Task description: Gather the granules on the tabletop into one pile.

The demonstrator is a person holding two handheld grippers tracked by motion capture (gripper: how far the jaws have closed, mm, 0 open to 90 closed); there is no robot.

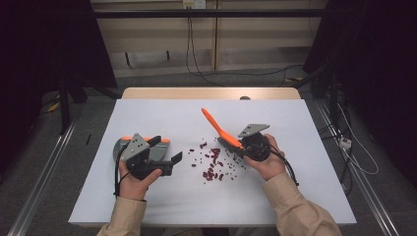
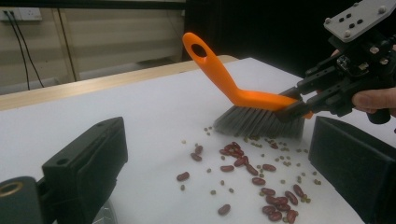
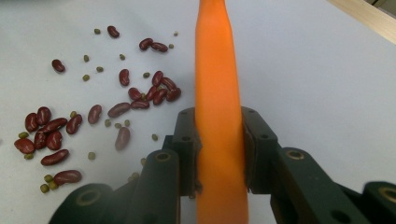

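An orange brush point(image 1: 214, 124) with grey bristles point(image 2: 254, 121) stands with its bristles on the white table, its handle slanting up and away. My right gripper point(image 1: 238, 144) is shut on the brush's orange back point(image 3: 219, 93), just above the bristles. Dark red beans point(image 1: 211, 164) and small green beans point(image 2: 285, 161) lie scattered in front of the bristles. My left gripper point(image 1: 167, 149) rests at the left of the beans, pointing at them, jaws wide open and empty. Under the left hand lies a grey dustpan point(image 1: 120, 146) with an orange edge.
A white sheet point(image 1: 162, 113) covers the table, with a wooden strip point(image 1: 211, 93) along the far edge. Cables run across the floor beyond it. Metal rails flank the table on both sides.
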